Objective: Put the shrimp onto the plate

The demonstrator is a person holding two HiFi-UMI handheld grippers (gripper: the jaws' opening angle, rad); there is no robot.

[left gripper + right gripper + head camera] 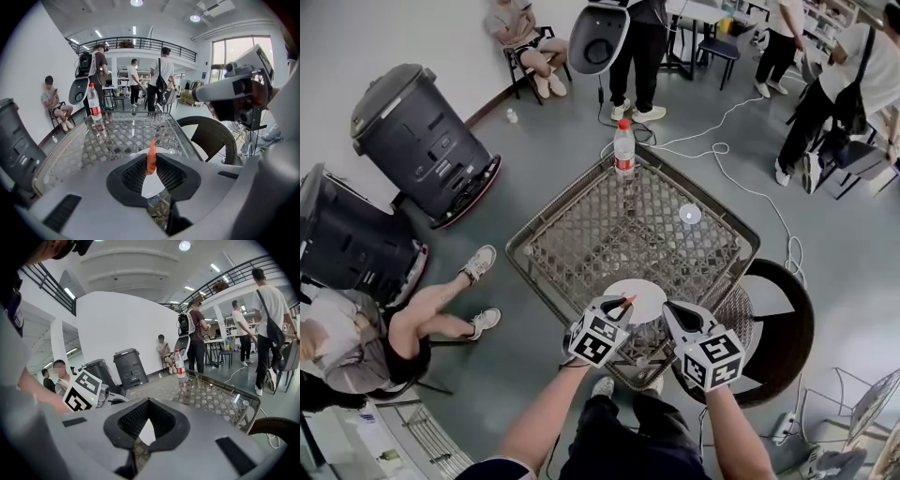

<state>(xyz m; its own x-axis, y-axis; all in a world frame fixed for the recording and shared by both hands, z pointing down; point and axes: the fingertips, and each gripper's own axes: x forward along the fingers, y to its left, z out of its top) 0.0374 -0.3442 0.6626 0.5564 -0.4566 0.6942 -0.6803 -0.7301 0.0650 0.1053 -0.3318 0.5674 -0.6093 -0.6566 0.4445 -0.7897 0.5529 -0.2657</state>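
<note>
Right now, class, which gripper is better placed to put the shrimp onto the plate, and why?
Left. The left gripper holds the shrimp between its fingers, over the white plate. The right gripper beside it is shut and empty.

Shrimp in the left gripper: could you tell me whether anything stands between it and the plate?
Nothing visible does: the left gripper holds the shrimp over the bare white plate, the right gripper beside it.

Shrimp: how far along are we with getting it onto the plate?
The pickup looks done: the left gripper is shut on the shrimp and holds it over the white plate. What is left is to lower and release it, since no shrimp lies on the plate yet. The right gripper is shut and empty beside it.
</note>
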